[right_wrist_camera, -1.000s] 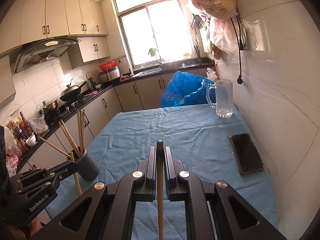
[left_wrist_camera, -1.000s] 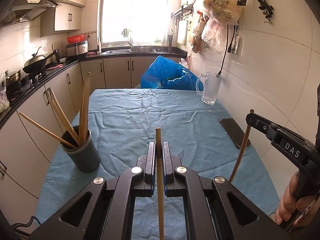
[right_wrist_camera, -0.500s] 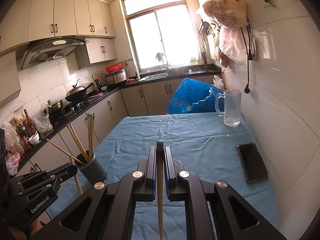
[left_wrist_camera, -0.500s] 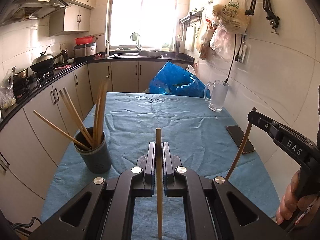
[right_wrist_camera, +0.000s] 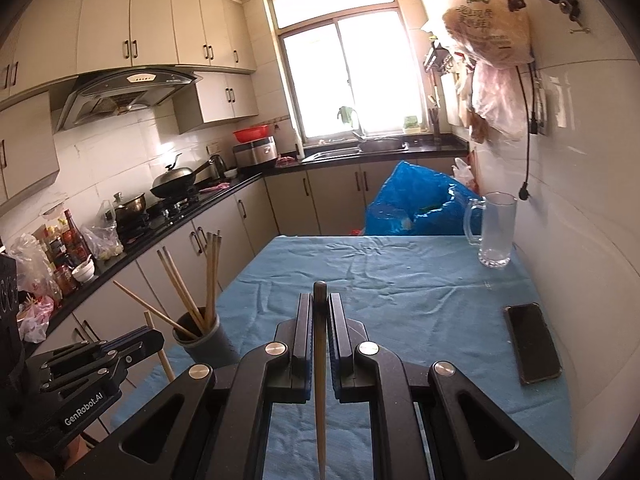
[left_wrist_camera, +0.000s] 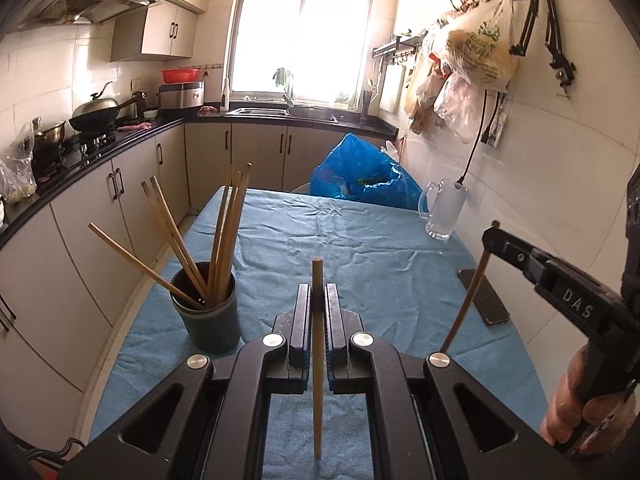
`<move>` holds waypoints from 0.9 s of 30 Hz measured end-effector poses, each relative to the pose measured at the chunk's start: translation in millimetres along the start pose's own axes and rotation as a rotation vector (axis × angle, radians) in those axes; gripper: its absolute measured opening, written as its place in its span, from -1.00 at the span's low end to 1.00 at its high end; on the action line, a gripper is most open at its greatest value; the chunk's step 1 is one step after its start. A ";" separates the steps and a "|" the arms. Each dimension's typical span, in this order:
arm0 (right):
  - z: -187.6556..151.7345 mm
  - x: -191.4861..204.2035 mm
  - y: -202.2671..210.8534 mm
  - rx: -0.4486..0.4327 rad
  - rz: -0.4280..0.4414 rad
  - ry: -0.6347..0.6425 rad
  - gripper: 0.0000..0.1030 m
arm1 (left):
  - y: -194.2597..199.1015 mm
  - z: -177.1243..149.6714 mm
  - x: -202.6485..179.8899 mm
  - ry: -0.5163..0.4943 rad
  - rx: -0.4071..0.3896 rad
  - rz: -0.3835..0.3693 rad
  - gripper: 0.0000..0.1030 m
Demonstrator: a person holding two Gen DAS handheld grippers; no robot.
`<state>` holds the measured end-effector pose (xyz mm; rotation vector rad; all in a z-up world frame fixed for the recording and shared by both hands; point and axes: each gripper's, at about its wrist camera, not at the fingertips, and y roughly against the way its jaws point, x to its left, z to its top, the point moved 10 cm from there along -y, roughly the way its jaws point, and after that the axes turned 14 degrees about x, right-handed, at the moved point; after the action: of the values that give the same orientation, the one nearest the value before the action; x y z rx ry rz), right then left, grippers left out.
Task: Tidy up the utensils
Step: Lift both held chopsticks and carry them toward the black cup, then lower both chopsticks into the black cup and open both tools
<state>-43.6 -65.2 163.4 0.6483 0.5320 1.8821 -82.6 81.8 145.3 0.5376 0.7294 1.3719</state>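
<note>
Wooden chopstick (left_wrist_camera: 318, 344) clamped in each hand-held gripper (left_wrist_camera: 318, 292), holder (left_wrist_camera: 208, 312) near table's edge.

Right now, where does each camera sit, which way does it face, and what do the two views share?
Left wrist: on the left gripper, shut on a chopstick, facing down the table toward the window; right gripper and a hand show at right.
Right wrist: on the right gripper, shut on a chopstick, facing likewise; left gripper at lower left.
Shared: chopstick holder, mug, phone.

"DAS" right gripper (left_wrist_camera: 490, 240); "GenRobot.AI" left gripper (right_wrist_camera: 154, 336)
</note>
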 end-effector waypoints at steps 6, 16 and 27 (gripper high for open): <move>11.8 21.2 -4.7 -0.004 0.027 0.032 -0.85 | 19.7 17.6 15.9 0.023 -0.035 -0.025 -0.90; 35.0 59.7 -16.9 -0.009 0.086 0.065 -0.85 | 47.9 49.5 51.5 0.048 -0.098 0.002 -0.90; 64.1 95.6 -32.9 -0.023 0.126 0.102 -0.85 | 64.9 74.3 69.4 0.012 -0.109 0.027 -0.90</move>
<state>-10.4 40.0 210.1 0.5845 0.5453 2.0457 -69.0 164.6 231.9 0.4543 0.6552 1.4323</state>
